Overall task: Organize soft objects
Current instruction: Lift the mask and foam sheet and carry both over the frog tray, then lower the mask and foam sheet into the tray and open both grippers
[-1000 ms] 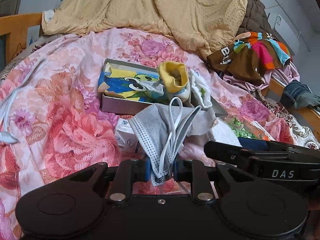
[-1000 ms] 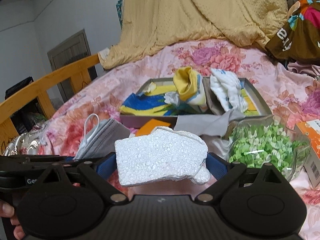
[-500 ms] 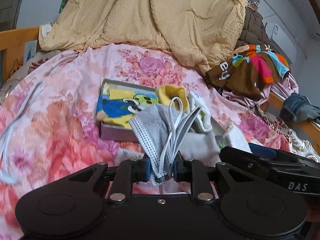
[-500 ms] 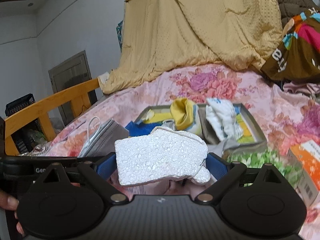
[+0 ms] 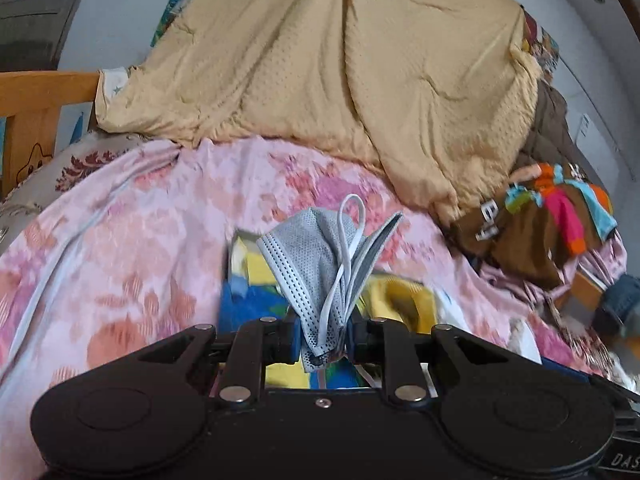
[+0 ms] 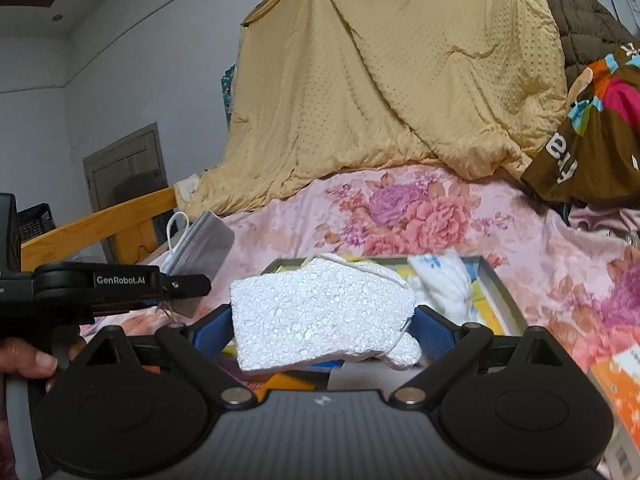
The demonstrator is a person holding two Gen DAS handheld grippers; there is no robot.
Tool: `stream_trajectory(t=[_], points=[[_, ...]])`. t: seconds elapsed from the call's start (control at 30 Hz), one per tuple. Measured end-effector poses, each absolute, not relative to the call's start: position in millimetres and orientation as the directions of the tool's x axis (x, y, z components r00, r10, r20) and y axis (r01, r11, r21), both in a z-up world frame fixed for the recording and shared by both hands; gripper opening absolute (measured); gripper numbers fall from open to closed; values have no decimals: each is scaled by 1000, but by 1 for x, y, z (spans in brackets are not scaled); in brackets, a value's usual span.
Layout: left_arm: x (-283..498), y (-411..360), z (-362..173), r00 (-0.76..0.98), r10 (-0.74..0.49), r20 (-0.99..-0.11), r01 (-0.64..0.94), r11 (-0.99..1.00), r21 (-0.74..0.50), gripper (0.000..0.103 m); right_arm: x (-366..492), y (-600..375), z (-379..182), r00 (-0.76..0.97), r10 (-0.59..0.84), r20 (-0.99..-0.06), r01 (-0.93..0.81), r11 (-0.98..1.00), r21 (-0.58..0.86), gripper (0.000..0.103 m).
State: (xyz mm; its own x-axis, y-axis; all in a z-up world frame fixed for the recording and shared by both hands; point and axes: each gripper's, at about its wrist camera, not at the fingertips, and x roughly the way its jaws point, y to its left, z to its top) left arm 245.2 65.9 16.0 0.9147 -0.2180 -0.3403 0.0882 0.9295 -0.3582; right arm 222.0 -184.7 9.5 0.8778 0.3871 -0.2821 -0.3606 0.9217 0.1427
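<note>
My left gripper (image 5: 322, 338) is shut on a folded grey face mask (image 5: 320, 264) with white ear loops, held above the bed. Behind and below it lies a shallow grey box (image 5: 236, 240) holding colourful cloth and a yellow sock (image 5: 404, 304). My right gripper (image 6: 322, 326) is shut on a chunk of white foam (image 6: 320, 316), raised in front of the same grey box (image 6: 496, 284), where a white cloth (image 6: 444, 284) lies. In the right wrist view the left gripper (image 6: 182, 284) with the grey mask (image 6: 200, 248) is at the left, a hand (image 6: 28, 360) holding it.
A pink floral bedsheet (image 5: 132, 240) covers the bed. A tan quilt (image 5: 360, 72) is heaped at the back. Brown multicoloured clothing (image 5: 532, 224) lies at the right. A wooden bed rail (image 6: 100, 224) runs along the left. An orange carton (image 6: 616, 392) sits at the right edge.
Both grippers have risen and advanced toward the grey box, each keeping its hold. The box now sits closer and lower in both views; the green-filled bag has left the right wrist view.
</note>
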Motion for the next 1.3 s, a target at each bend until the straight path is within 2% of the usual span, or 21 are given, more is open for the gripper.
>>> stream_trajectory(t=[0.17,0.37,0.5,0.7,0.9,1.3], points=[[274,74,8,921,-215,-325,91,929,-358,22,250,-176,11,886,368,-281,-338,929,150,96],[303,76,-3,912,-208,-352,87,940,-330,22,282,-155,12,887,347,-305,-316,937,150,96],[318,77,-14,888,-206,-411,80,949,-304,22,301,-131,12,889,290,-354,-308,951,6,96],[331,87,-32,846,-221,-485,54,941,-334,22,319,-108,5,881,248,-403,-331,931,-151,96],[337,89,-40,819,-215,-532,41,947,-320,22,336,-93,-4,862,216,-458,-354,904,-239,96],[337,85,-42,803,-224,-553,50,949,-312,26,345,-81,-18,834,177,-522,-399,847,-350,97]])
